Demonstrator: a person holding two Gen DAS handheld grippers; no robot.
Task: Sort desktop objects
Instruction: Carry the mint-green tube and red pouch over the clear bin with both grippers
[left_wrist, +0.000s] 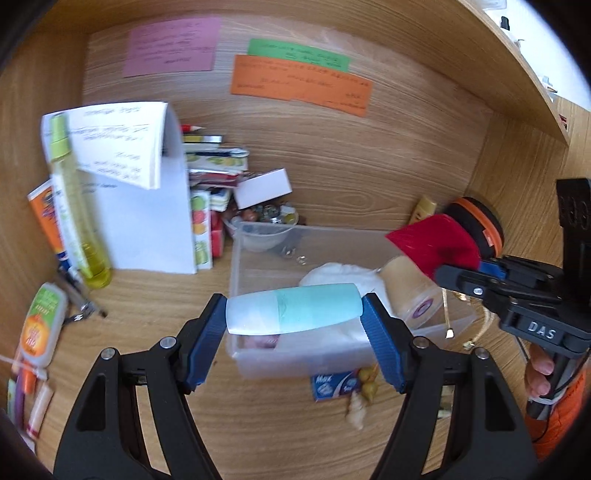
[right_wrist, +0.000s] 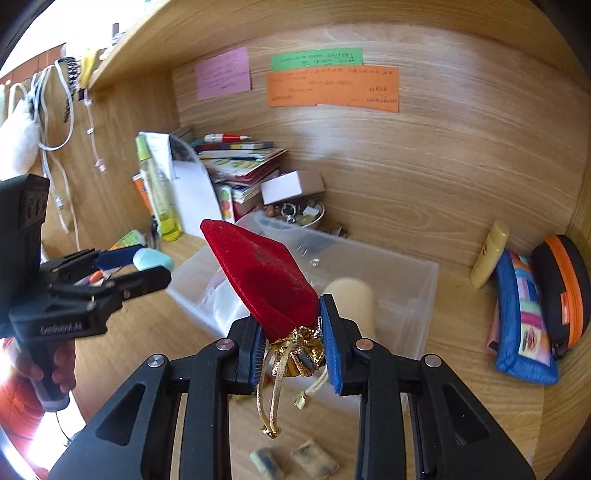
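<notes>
Your left tool (left_wrist: 293, 315) is pinching a teal squeeze bottle (left_wrist: 295, 309) end to end: the frosted cap presses against the left pad and the rounded base against the right pad, so the bottle lies crosswise between the fingertips. It hangs just above the near-left part of the clear plastic bin (left_wrist: 258, 254), which sits on the wooden surface (left_wrist: 155, 302).

Your right tool (right_wrist: 291, 332) is clamped on a red velvet pouch (right_wrist: 258, 273) at its gathered neck. The red body points up and away from the fingertips, tilted left, while the gold ruffle (right_wrist: 301, 354) and gold drawstrings (right_wrist: 271, 398) hang down behind the pads. The pouch is held over the near edge of the same bin, above a beige roll (right_wrist: 351, 299) lying inside it.

In the bin you can also see white cloth-like material (left_wrist: 332, 275).

Beyond the bin, a small bowl of trinkets (right_wrist: 299, 214) stands beside a white box (right_wrist: 291, 186) and a stack of booklets (right_wrist: 240, 166). A tall yellow-green spray bottle (left_wrist: 74, 206) stands at the left before white papers (left_wrist: 147, 206). At the right of the surface lie a patchwork blue pouch (right_wrist: 524, 317) and a black case with an orange zip (right_wrist: 561, 288), touching each other.
</notes>
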